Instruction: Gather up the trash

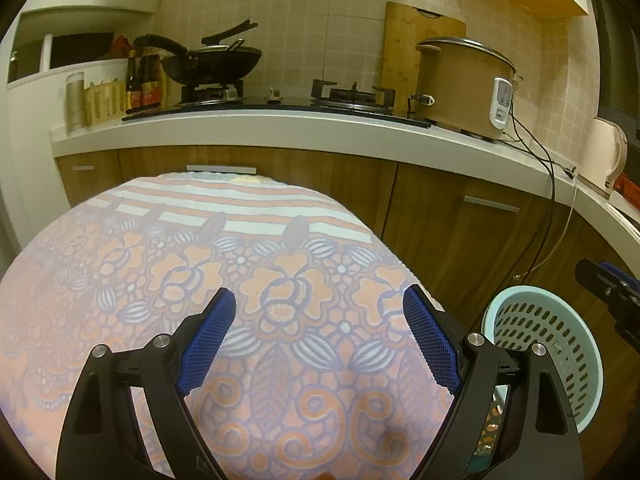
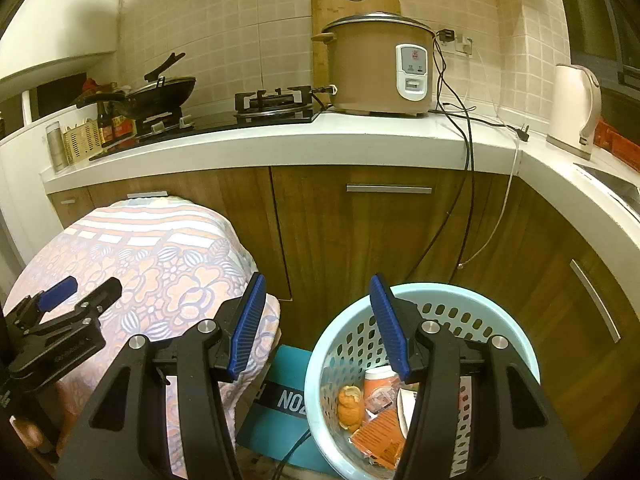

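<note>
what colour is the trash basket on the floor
The perforated basket is pale mint blue-green; the right wrist view shows it best, with orange wrappers inside.

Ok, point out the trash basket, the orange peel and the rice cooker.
trash basket [image 2: 516,328], right wrist view, far rim.
orange peel [image 2: 350,406], right wrist view, its middle.
rice cooker [image 2: 368,68], right wrist view, body wall.

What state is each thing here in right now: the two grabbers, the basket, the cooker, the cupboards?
Left gripper: open, empty, over the flowered cloth.
Right gripper: open, empty, above the basket.
Light blue basket: upright, holding orange peel and wrappers.
Rice cooker: lid on, plugged in.
Wok: lidded, on the stove.
Cupboard doors: shut.
</note>
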Action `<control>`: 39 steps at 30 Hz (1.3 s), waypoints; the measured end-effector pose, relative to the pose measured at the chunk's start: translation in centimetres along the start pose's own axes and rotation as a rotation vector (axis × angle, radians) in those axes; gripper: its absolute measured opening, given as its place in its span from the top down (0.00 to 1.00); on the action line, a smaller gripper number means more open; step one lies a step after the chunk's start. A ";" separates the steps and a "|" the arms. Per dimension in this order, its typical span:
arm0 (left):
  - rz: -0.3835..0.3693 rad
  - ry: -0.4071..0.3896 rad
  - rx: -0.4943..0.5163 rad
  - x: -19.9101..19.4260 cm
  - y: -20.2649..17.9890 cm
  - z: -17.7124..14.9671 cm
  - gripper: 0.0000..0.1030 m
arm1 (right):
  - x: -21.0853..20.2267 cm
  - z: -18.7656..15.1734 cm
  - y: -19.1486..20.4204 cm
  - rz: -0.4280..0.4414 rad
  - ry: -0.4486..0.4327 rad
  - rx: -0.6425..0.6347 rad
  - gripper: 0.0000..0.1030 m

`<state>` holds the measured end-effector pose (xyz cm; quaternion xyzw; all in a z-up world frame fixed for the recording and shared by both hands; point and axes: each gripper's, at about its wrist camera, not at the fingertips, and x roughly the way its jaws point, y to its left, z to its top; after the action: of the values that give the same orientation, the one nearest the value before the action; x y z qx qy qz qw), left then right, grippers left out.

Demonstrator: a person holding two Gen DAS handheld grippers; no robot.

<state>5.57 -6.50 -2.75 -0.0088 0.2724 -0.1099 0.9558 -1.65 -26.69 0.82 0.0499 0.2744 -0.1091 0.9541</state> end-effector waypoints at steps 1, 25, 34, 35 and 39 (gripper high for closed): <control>0.000 0.003 0.002 0.1 0.0 0.0 0.19 | -0.3 0.2 0.0 -0.001 -0.007 0.000 0.51; -0.021 -0.062 0.043 -4.5 -2.1 0.8 0.18 | -4.9 1.2 -0.2 -0.005 -0.077 -0.013 0.51; -0.005 -0.050 0.045 -5.0 -1.8 1.0 0.18 | -4.6 1.1 0.3 0.018 -0.067 -0.019 0.51; 0.006 -0.044 0.052 -5.2 -1.8 1.2 0.18 | -4.6 1.1 0.3 0.020 -0.067 -0.019 0.51; 0.032 -0.072 0.053 -6.6 -1.5 2.5 0.17 | -4.7 1.4 0.2 0.024 -0.072 -0.014 0.51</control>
<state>1.09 -6.60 2.94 0.0170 0.2350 -0.1015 0.9665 -4.74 -25.82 4.49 0.0423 0.2401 -0.0974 0.9649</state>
